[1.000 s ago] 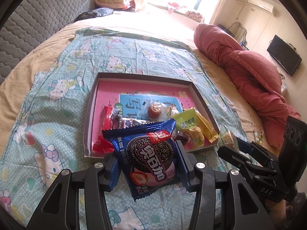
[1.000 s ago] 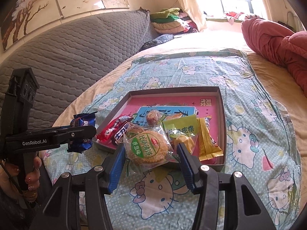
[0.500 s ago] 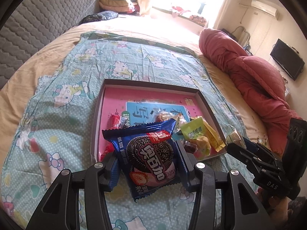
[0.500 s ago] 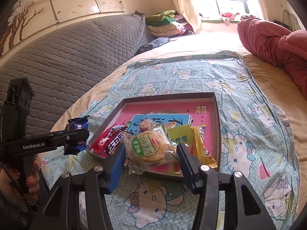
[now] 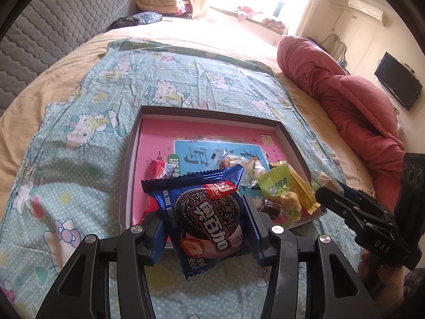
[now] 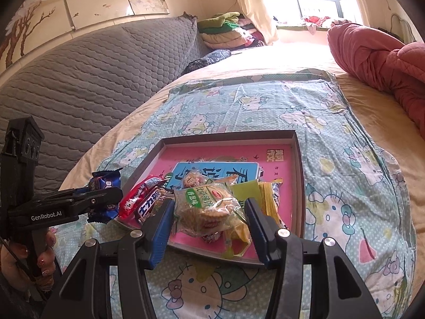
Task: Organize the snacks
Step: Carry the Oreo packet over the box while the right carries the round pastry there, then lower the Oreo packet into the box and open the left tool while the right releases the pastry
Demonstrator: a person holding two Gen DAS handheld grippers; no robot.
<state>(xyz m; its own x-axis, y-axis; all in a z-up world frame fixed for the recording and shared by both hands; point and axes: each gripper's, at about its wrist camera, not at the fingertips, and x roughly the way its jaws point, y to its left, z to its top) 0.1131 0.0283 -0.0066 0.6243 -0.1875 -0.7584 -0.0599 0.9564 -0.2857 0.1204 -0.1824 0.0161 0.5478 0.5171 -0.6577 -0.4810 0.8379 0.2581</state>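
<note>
Cartoon-cat bedding (image 5: 111, 98) fills both views. We see the left gripper (image 5: 203, 235) clenched on a blue cookie packet (image 5: 204, 219), low centre; compared with a second ago the snack tray (image 5: 132, 159) now sits lower in frame. Only our right view shows the right gripper (image 6: 209, 218) grasping a clear-wrapped biscuit pack (image 6: 207, 210) above the tray's near edge, and a grey quilted headboard (image 6: 87, 79) upper left.

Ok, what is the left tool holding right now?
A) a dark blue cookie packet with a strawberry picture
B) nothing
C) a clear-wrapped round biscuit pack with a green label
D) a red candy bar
A: the left tool is clamped on the dark blue cookie packet; the clear-wrapped biscuit pack sits in the right tool.
</note>
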